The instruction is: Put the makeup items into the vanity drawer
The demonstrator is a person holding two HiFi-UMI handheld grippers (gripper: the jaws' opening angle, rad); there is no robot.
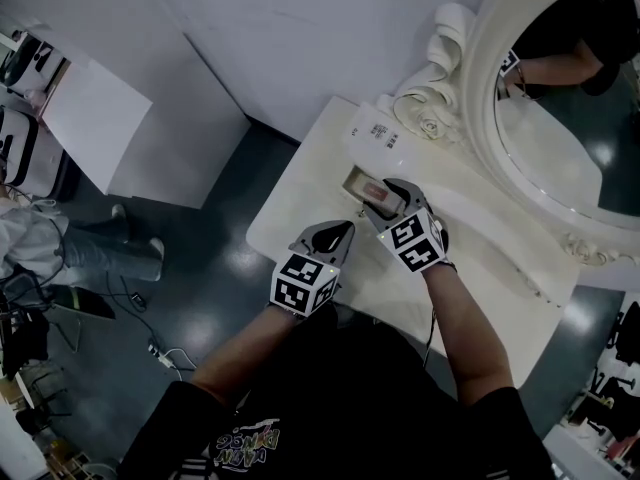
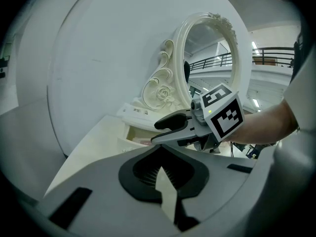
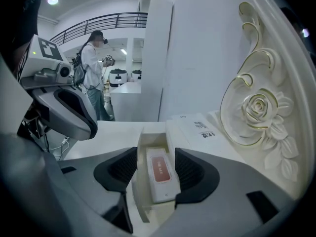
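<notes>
White makeup case (image 3: pixel 160 174) is lying in the open drawer (image 3: pixel 139 152) mid-frame under my spread right gripper (image 3: pixel 159 169), left gripper (image 2: pixel 160 174) pressed together; closing likely remains.

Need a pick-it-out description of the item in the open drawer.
Find the oval mirror on the white vanity; before its carved rose, a tabletop drawer stands open. Inside lies a flat white case, the only thing with a red label; the white box behind carries black print.

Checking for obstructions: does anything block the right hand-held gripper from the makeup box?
Nothing visible does. The makeup box lies in the open drawer, showing unobstructed between the right hand-held gripper's parted jaws.
</notes>
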